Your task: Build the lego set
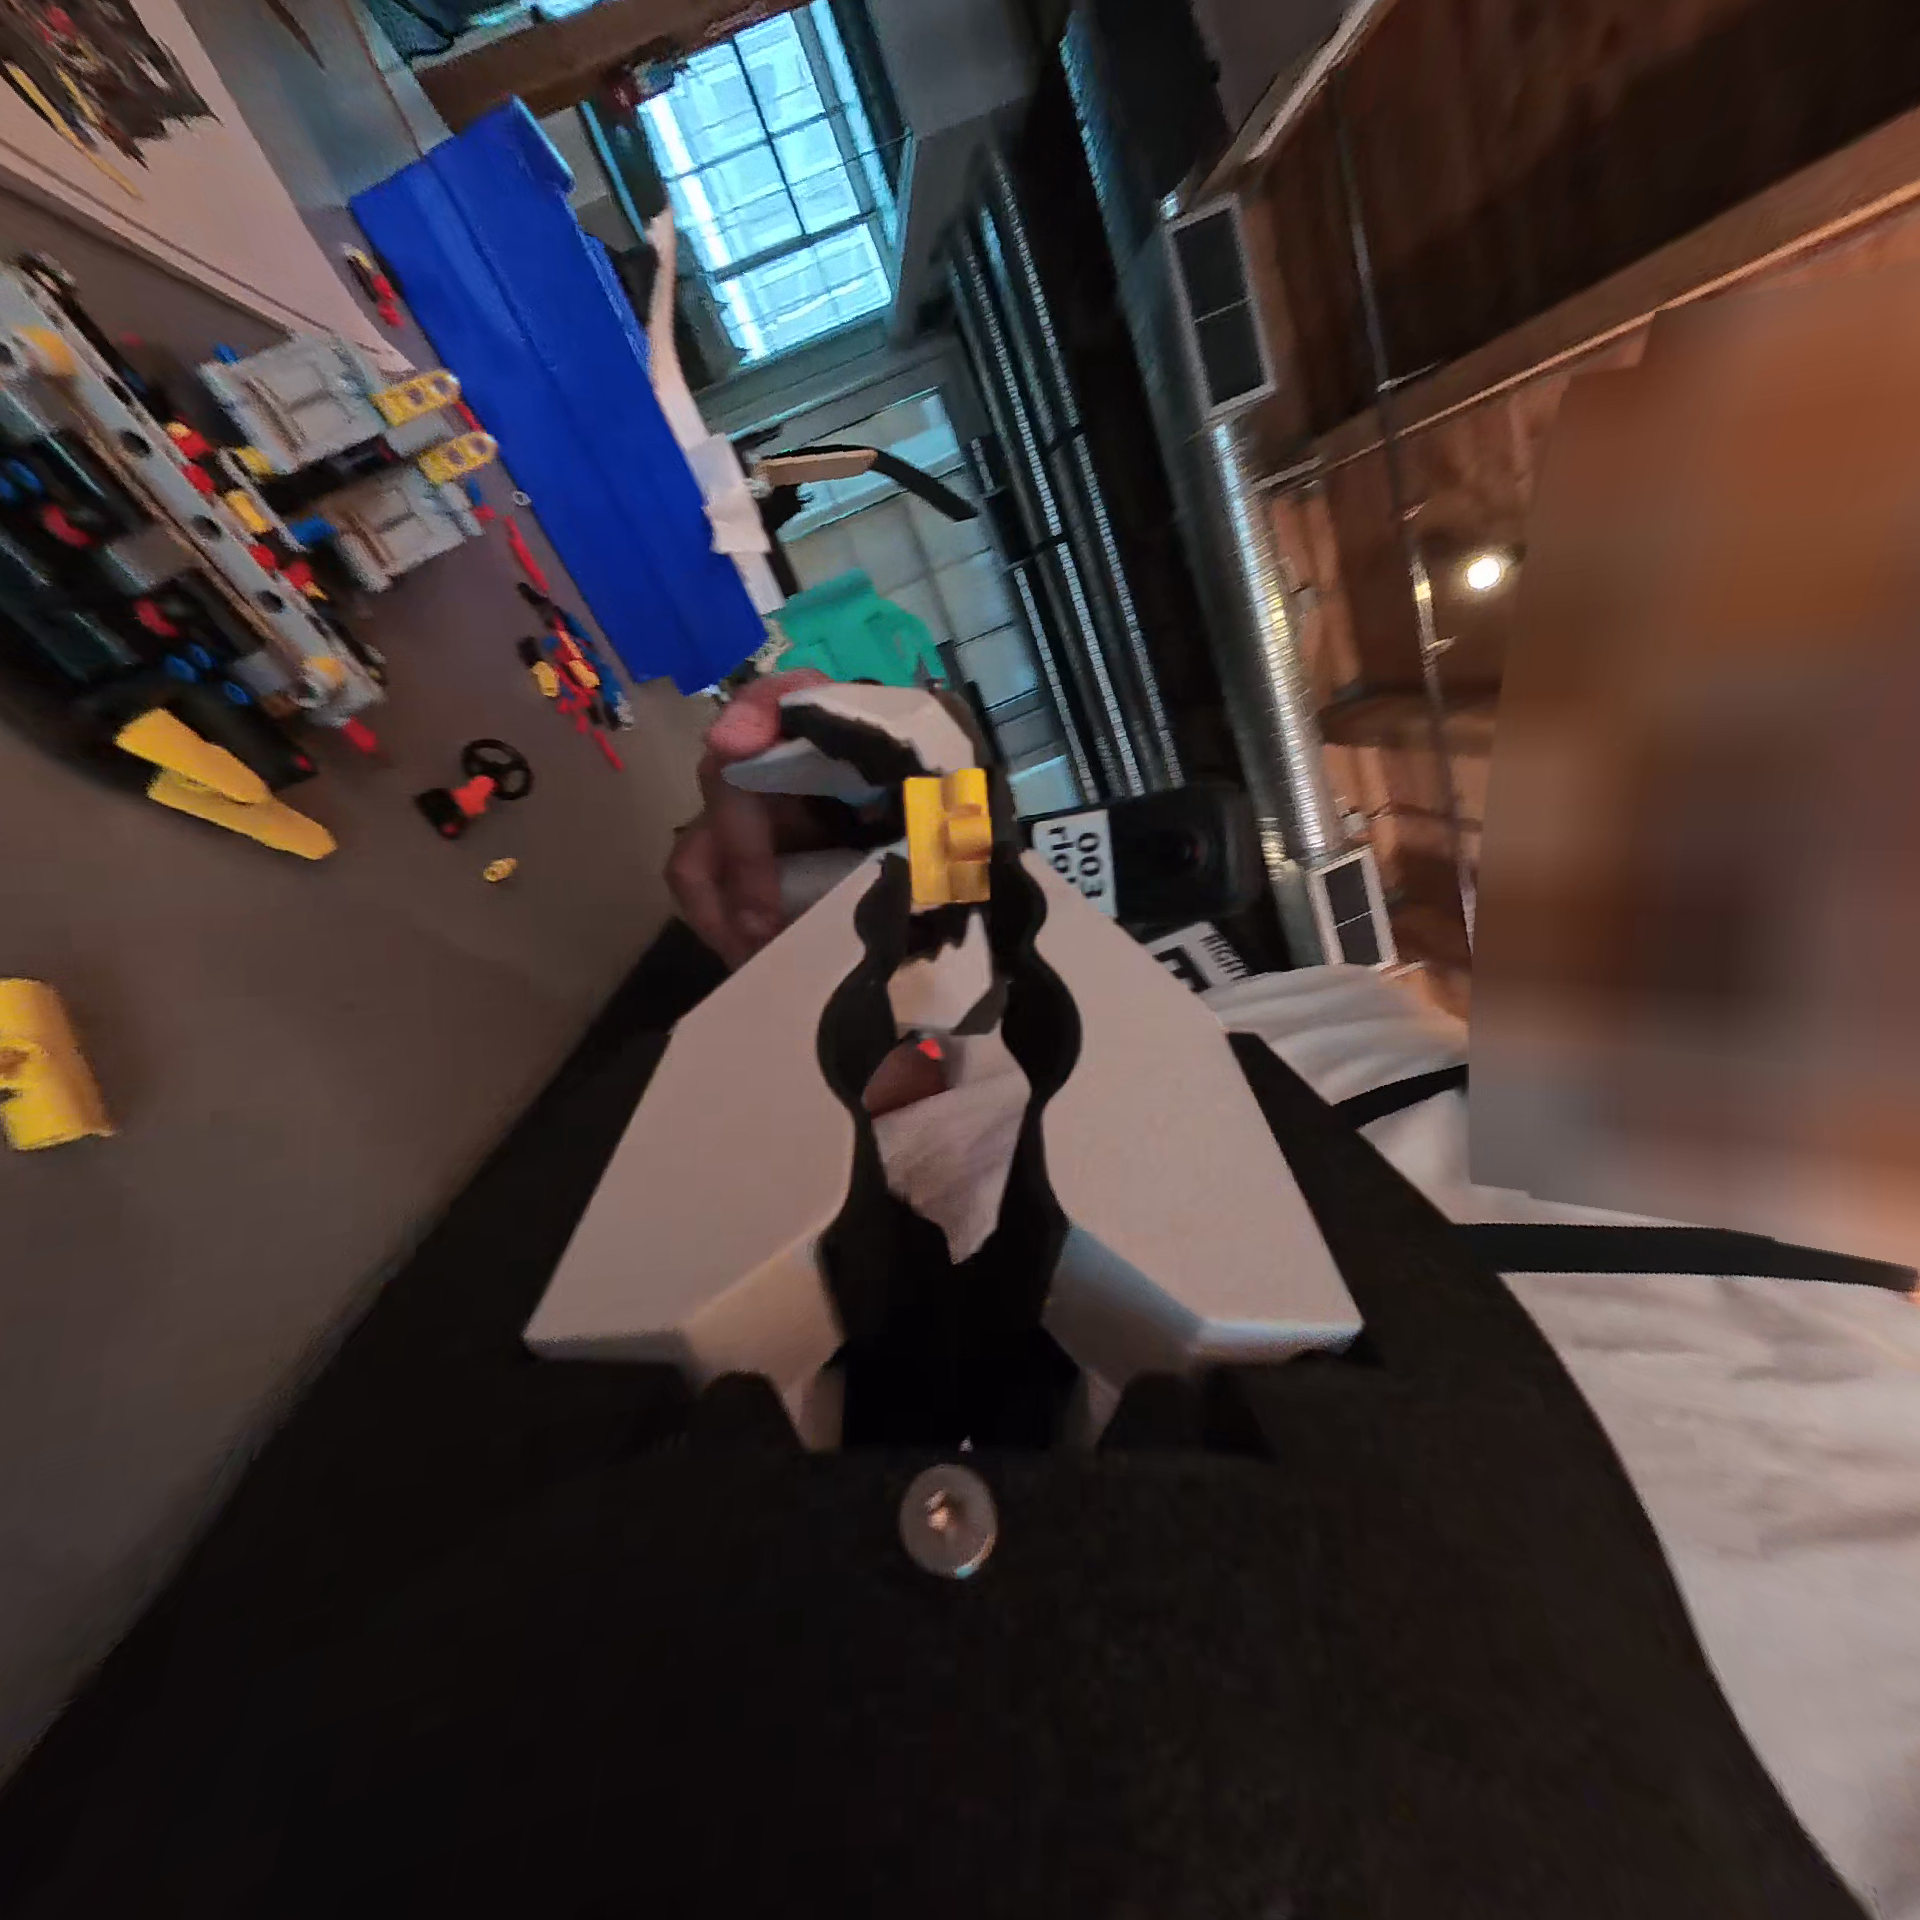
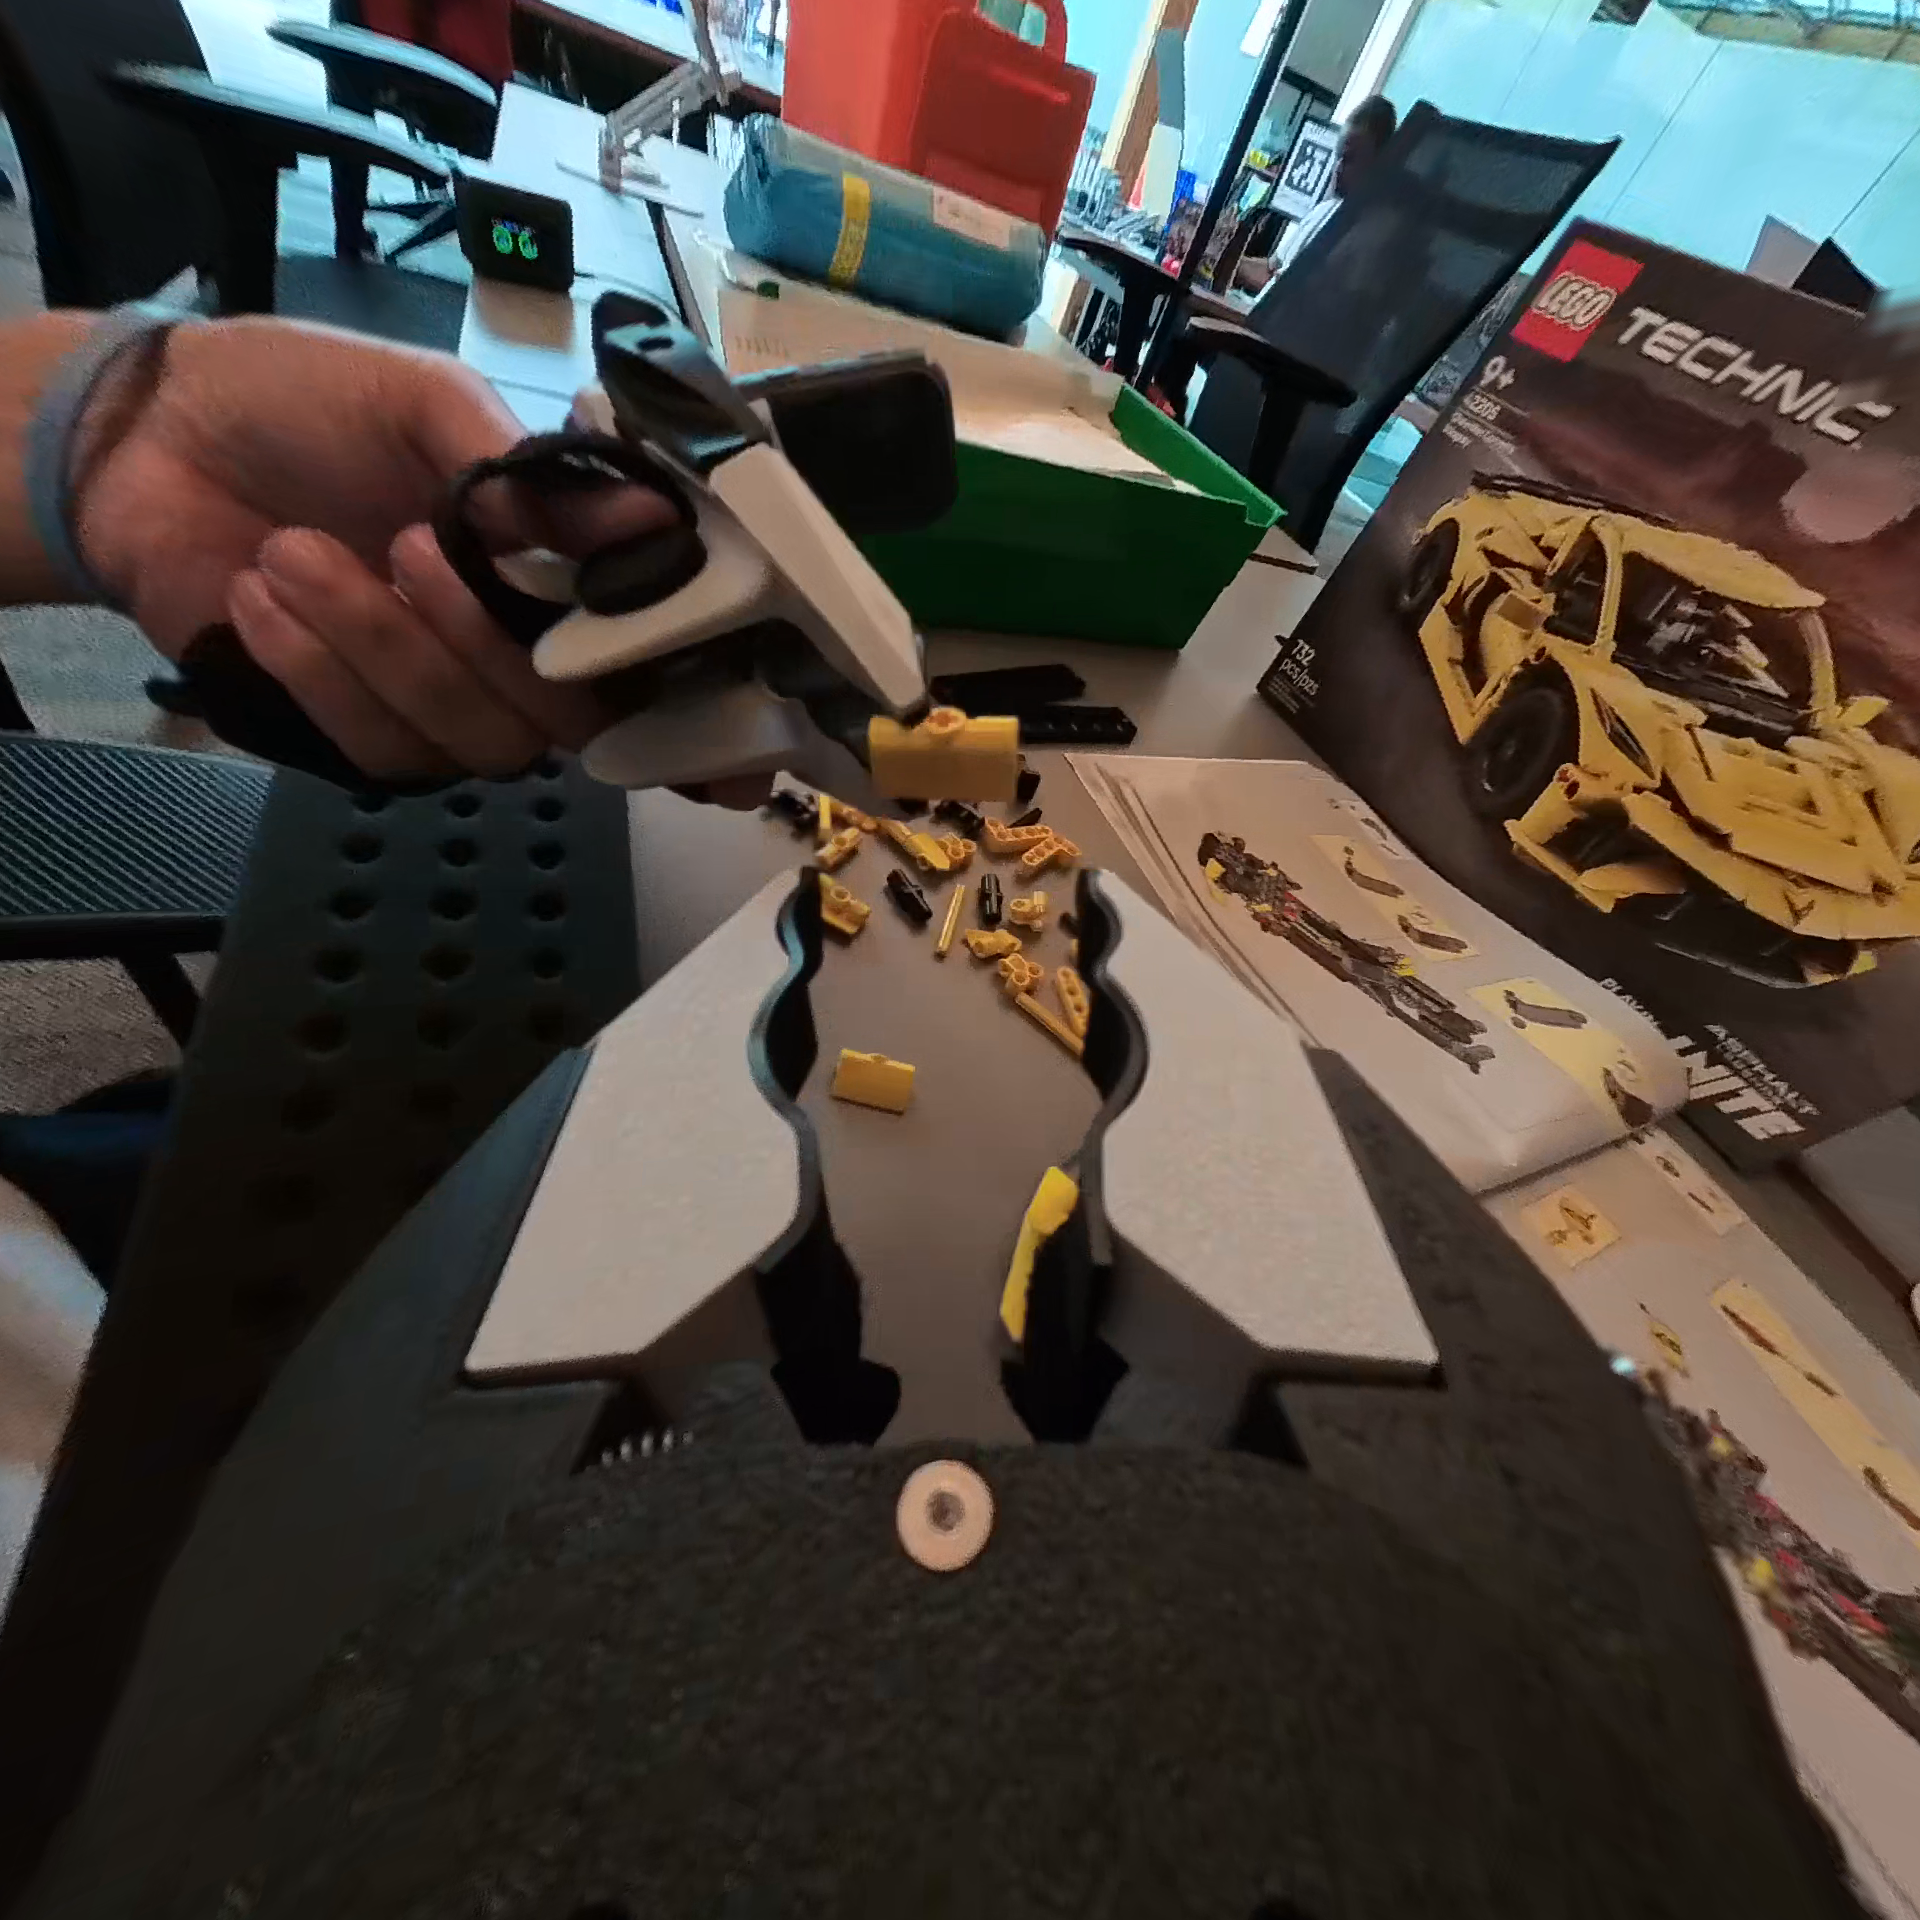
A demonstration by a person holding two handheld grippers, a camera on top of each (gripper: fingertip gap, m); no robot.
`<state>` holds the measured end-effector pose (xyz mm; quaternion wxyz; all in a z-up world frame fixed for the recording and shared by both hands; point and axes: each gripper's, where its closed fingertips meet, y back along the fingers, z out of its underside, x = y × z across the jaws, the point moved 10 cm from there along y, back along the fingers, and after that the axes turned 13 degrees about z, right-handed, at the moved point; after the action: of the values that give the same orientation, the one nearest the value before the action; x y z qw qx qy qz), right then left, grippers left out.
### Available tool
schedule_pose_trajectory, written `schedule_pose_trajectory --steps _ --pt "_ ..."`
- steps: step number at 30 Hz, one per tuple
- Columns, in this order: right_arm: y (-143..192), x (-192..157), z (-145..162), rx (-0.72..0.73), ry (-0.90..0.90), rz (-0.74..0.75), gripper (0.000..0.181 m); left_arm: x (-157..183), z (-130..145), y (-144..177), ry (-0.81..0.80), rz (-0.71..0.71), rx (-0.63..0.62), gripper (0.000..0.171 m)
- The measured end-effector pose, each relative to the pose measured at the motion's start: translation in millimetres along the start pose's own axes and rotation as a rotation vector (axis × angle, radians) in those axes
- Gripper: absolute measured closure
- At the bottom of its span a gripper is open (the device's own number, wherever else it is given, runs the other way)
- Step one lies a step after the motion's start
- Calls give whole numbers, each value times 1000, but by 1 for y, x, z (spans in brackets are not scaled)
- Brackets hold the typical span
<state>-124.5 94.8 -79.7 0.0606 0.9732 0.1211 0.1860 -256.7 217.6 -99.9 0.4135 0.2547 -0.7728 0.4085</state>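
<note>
Obscured items: half-built model (image 1: pixel 156 540), cut off by left edge and blurred; loose small pieces (image 2: pixel 966 914), too small to identify; set box (image 2: pixel 1662 665), cropped at right.

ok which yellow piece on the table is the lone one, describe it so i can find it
Start at the open instruction booklet lying in front of the set's box, then look left to the scatter of small yellow and black pieces on the grey table. Nearer the camera than that pile lies one yellow block, alone and chunkier than the pins and connectors.
</note>
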Motion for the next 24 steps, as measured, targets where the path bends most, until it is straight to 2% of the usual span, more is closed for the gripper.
schedule_pose_trajectory --steps 6,10,12,17,24 --pt "-4 -4 -2 14 52 -4 143 -3 5 -4 116 111 24 159" --pt "-1 -4 -2 37 49 9 169 -6 7 -3 120 88 23 159" --pt "-1 -5 -2 40 63 12 174 -7 8 -2 114 75 18 159" --pt "-4 -11 -1 27 54 -24 155 -5 8 -1 112 90 32 159" --pt "-3 -12 -8 73 9 -44 147 -4 9 5 118 121 70 159"
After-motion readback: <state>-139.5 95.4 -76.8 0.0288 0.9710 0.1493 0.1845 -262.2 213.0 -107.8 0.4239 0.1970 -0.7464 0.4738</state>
